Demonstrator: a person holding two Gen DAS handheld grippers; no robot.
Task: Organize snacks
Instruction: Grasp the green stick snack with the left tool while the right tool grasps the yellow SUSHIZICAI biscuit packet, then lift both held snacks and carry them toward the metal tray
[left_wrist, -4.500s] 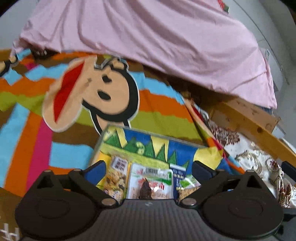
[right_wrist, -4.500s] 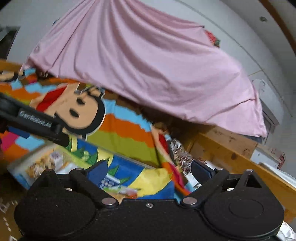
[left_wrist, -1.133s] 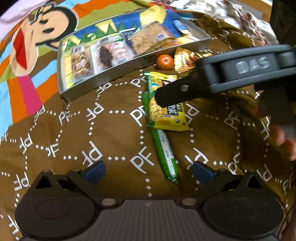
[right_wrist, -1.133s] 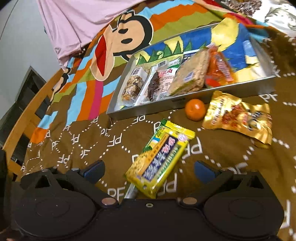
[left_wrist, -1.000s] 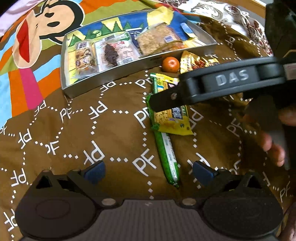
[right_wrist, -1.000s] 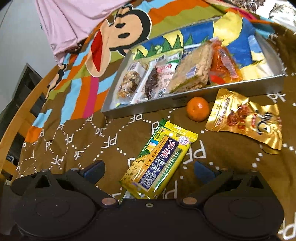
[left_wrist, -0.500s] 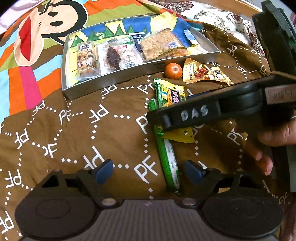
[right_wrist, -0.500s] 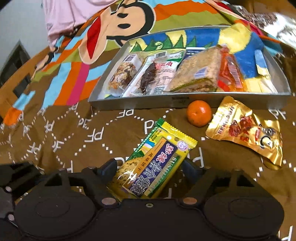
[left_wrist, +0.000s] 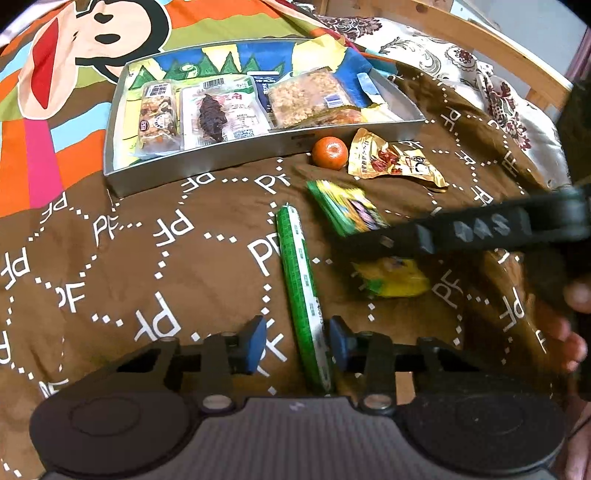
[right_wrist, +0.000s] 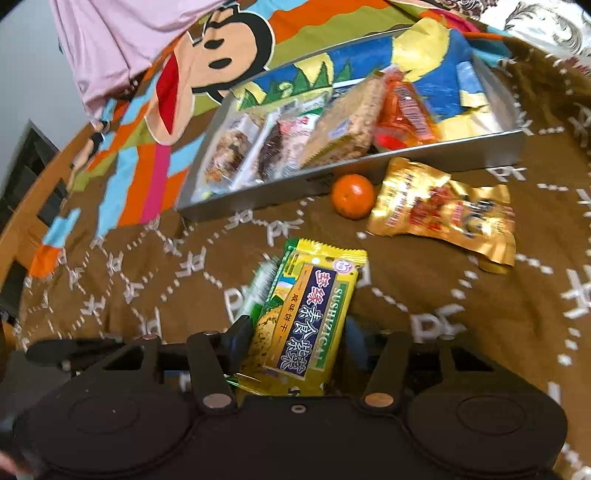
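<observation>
A metal tray (left_wrist: 207, 168) holding several snack packs lies on the bed; it also shows in the right wrist view (right_wrist: 436, 157). My right gripper (right_wrist: 295, 345) is shut on a yellow biscuit packet (right_wrist: 306, 321) and holds it off the blanket; the packet shows blurred in the left wrist view (left_wrist: 351, 214). My left gripper (left_wrist: 295, 343) has narrowed around a long green snack stick (left_wrist: 301, 288) lying on the brown blanket, the right pad touching it and a gap on the left. An orange (left_wrist: 330, 152) and a gold snack bag (left_wrist: 391, 162) lie just in front of the tray.
A brown "PF" blanket (left_wrist: 110, 258) covers the near bed, with a striped cartoon-monkey blanket (left_wrist: 55, 74) behind the tray. A pink sheet (right_wrist: 110, 44) hangs at the back. A wooden bed frame (left_wrist: 480, 48) runs at the far right.
Both grippers have narrowed. The right one took hold of the yellow biscuit packet and lifted it off the green stick. The left one moved forward around the green stick.
</observation>
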